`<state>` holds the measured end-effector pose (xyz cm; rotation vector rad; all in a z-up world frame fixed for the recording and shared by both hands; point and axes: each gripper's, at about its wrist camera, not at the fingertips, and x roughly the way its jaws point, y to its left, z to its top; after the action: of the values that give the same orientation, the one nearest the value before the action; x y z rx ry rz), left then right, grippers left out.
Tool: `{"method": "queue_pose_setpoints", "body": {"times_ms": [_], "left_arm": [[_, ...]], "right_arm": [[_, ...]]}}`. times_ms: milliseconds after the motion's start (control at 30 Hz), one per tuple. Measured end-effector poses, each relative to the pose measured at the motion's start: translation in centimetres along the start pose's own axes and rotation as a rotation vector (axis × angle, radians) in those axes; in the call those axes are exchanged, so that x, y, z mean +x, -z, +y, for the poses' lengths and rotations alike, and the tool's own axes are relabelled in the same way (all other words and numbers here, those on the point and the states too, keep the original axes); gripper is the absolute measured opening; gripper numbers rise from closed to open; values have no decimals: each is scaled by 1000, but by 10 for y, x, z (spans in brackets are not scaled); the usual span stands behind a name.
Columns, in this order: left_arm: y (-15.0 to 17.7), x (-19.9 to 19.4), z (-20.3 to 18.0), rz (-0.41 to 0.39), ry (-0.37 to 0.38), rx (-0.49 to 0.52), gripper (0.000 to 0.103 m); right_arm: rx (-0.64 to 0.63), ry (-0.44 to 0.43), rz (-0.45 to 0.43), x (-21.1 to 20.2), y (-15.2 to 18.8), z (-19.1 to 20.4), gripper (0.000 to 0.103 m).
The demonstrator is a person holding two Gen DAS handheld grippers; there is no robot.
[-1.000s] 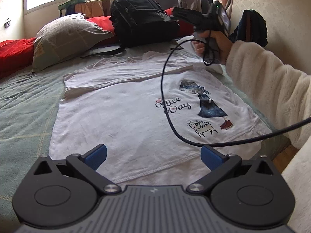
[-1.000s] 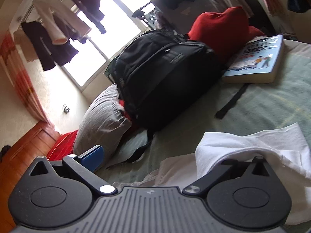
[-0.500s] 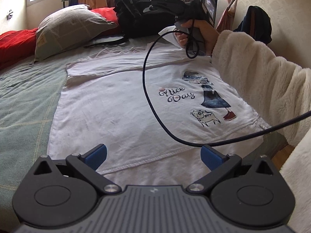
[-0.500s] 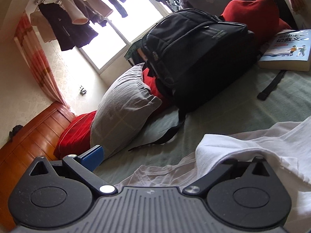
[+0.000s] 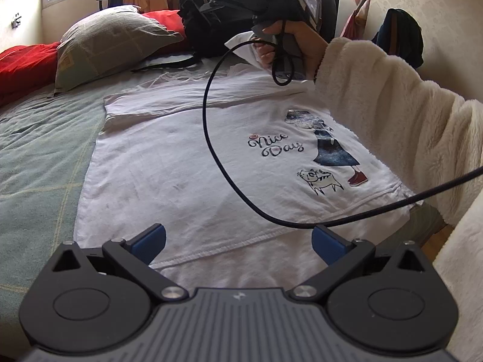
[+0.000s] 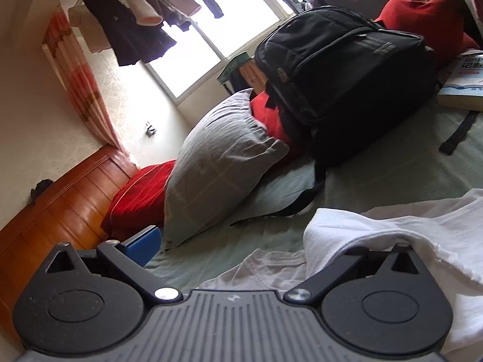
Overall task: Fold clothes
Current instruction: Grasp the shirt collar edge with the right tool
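A white T-shirt (image 5: 181, 163) with a "Nice Day" print lies flat on the green bedspread (image 5: 36, 157), its left sleeve folded in. My left gripper (image 5: 238, 238) hovers open just above the hem, holding nothing. A hand (image 5: 295, 42) in a fluffy cream sleeve holds the right gripper raised over the collar end, with a white fold of the shirt (image 5: 241, 45) lifted beside it. In the right wrist view the right gripper (image 6: 241, 241) stands with its jaws wide apart. White shirt cloth (image 6: 377, 226) drapes over its right finger and hides that pad.
A black cable (image 5: 208, 138) loops over the shirt. A grey pillow (image 5: 111, 45), a black backpack (image 5: 223, 15), a red blanket (image 5: 24, 63) and a book (image 6: 465, 81) lie at the bed's far end. The bed's edge (image 5: 428, 223) runs along the right.
The hand with the right gripper has risen and swung left over the collar end, carrying the white cloth with it. My left gripper has stayed open above the hem.
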<state>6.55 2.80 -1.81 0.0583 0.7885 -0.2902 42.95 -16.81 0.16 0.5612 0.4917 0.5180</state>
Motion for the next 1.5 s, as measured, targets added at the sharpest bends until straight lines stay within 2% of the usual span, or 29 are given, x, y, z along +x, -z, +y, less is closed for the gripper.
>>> {"method": "queue_pose_setpoints", "body": {"times_ms": [233, 500, 667, 800, 900, 1067, 1300, 1367, 1500], "left_arm": [[3, -1, 1, 2, -2, -9, 102], [5, -1, 2, 5, 8, -12, 102], [5, -1, -1, 5, 10, -6, 102], [6, -3, -2, 0, 9, -10, 102], [6, -4, -3, -7, 14, -12, 102], [5, -3, -4, -10, 30, -5, 102], [4, 0, -2, -11, 48, -4, 102], [4, 0, -2, -14, 53, 0, 102], [5, -1, -1, -18, 63, 0, 102]], "right_arm": [[-62, -25, 85, 19, 19, 23, 103], [-125, -26, 204, 31, 49, 30, 103], [-144, -19, 233, 38, 56, 31, 103], [-107, -18, 285, 52, 64, 19, 103], [-1, -49, 304, 55, 67, 0, 103], [186, -58, 288, 38, 66, -26, 103], [372, -31, 172, 16, 53, -60, 103], [364, -28, 165, 20, 50, -57, 103], [246, -43, 180, 33, 47, -31, 103]]}}
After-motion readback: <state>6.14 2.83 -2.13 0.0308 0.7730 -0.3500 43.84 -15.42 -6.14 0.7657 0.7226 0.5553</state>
